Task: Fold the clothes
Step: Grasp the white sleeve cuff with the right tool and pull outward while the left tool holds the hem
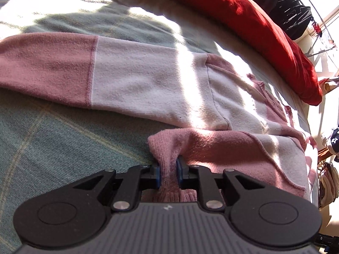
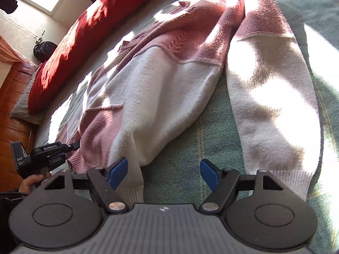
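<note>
Your left gripper (image 1: pixel 168 174) has its blue pads pinched on a bunch of the pink ribbed hem of the sweater (image 1: pixel 148 80), so that corner is already in hand. The pink-and-white knit sweater lies flat on the green plaid bedspread (image 1: pixel 63 131), running away from that gripper toward the red pillow (image 1: pixel 264 25). One sleeve (image 1: pixel 63 67) stretches out to the far left of the pinched hem, across the gripper's line of sight.

Your right gripper (image 2: pixel 164 174) stands with its jaws well apart and nothing gripped. The white ribbed hem corner (image 2: pixel 133 192) sits just behind its left pad, at the inner side of that finger; bare bedspread fills the gap between the fingers. The other sleeve (image 2: pixel 275 105) runs straight ahead on the right, its cuff (image 2: pixel 290 180) beside the right finger. So the hem lies to the left of where the jaws point. I judge that the right hand needs a small shift leftward before closing, or it will close on bedspread only.

The right wrist view shows what the left cannot: the left gripper (image 2: pixel 70 148) seen from the side, held by a hand (image 2: pixel 31 182) at the sweater's opposite hem corner, and the whole body of the garment up to the collar. The left view alone shows the clamp on the hem up close.
</note>
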A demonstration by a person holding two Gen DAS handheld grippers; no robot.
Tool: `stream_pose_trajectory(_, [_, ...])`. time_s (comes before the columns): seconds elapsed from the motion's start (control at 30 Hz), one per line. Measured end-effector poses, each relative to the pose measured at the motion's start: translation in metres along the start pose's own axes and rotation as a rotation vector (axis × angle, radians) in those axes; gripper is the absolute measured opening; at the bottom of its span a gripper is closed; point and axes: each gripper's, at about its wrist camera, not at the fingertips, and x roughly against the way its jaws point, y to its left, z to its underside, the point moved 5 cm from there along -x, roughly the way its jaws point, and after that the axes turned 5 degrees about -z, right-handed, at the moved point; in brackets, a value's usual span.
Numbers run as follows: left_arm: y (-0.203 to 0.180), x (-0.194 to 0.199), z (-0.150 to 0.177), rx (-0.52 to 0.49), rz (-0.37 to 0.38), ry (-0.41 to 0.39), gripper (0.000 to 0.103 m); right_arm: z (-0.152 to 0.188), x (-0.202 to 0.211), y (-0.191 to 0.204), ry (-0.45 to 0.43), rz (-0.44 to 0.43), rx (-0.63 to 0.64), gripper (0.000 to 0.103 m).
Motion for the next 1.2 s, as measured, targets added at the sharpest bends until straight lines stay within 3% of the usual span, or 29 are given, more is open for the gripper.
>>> stream_pose_trajectory(0.2, [-0.002, 0.0, 0.0, -0.01, -0.017, -0.006, 0.017, -0.012, 0.034, -0.025, -0.094, 0.249, 0.139, 0.075])
stream_pose_trajectory(0.3, [-0.004, 0.0, 0.001, -0.018, -0.03, -0.008, 0.017, -0.023, 0.046, -0.059, -0.127, 0.35, 0.088, 0.075])
stream_pose_trajectory(0.37, [-0.005, 0.0, 0.001, -0.021, -0.038, -0.009, 0.017, -0.024, 0.047, -0.081, -0.121, 0.36, 0.021, 0.074])
stream_pose_trajectory(0.43, [-0.006, 0.0, 0.0, -0.022, -0.048, -0.009, 0.017, -0.02, 0.038, -0.092, -0.091, 0.353, -0.016, 0.065])
stream_pose_trajectory(0.57, [-0.009, 0.0, 0.0, -0.033, -0.07, -0.008, 0.017, -0.016, 0.03, -0.081, -0.058, 0.372, 0.085, 0.05])
stream_pose_trajectory(0.63, [-0.011, 0.0, 0.001, -0.034, -0.08, -0.008, 0.017, -0.017, 0.03, -0.078, -0.038, 0.399, 0.147, 0.032])
stream_pose_trajectory(0.7, [-0.012, 0.001, 0.001, -0.037, -0.092, -0.009, 0.017, -0.019, 0.035, -0.081, -0.03, 0.421, 0.189, 0.007])
stream_pose_trajectory(0.93, [-0.019, 0.001, 0.003, -0.048, -0.152, -0.01, 0.017, -0.04, 0.071, -0.101, -0.055, 0.486, 0.258, 0.005])
stream_pose_trajectory(1.2, [-0.031, 0.004, 0.005, -0.063, -0.235, -0.01, 0.017, -0.083, 0.107, -0.148, -0.049, 0.694, 0.451, 0.005])
